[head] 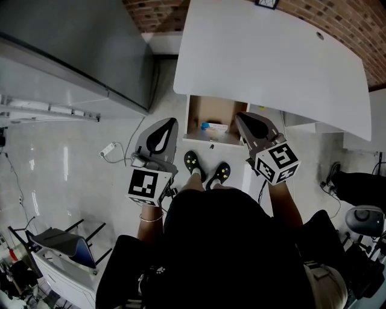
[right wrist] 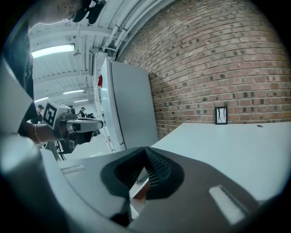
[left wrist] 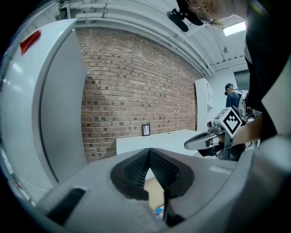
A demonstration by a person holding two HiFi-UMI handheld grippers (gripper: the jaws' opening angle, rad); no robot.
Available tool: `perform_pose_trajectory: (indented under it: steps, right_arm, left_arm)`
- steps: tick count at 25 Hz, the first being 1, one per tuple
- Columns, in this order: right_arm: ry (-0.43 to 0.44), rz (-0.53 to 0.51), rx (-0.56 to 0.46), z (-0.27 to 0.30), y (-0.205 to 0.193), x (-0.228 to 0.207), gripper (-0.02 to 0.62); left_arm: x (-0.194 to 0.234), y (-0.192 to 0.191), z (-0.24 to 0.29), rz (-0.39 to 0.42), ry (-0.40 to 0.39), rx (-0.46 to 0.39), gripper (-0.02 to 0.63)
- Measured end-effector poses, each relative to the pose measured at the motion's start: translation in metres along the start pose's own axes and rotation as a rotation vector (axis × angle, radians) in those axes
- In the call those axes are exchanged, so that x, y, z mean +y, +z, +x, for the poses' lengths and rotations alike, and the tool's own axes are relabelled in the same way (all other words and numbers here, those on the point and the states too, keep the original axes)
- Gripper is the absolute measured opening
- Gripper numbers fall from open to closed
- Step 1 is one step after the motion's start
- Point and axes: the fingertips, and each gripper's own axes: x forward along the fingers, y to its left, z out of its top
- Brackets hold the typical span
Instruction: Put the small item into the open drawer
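A white desk (head: 271, 54) stands against a brick wall (head: 338, 18), with a tall grey cabinet (head: 78, 48) to its left. Under the desk's near edge an open wooden drawer (head: 194, 117) holds the small blue-and-white item (head: 213, 127). The left gripper (head: 164, 128) and the right gripper (head: 246, 121) hover beside the drawer's two sides. Each has its jaws closed together on nothing.

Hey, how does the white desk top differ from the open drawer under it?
The desk top is white and broad; the open drawer is brown inside and far narrower. The desk top sits higher, while the open drawer juts out below its near edge. Only the drawer holds a small blue and white item.
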Motion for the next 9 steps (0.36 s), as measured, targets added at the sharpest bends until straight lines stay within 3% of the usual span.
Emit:
perform_pose_trajectory:
  steps: [9]
  right_arm:
    - [0.008, -0.003, -0.009, -0.0013, 0.0031, -0.0055, 0.011]
  left_arm:
    - [-0.0014, -0.0001, 0.0027, -0.017, 0.018, 0.017, 0.0]
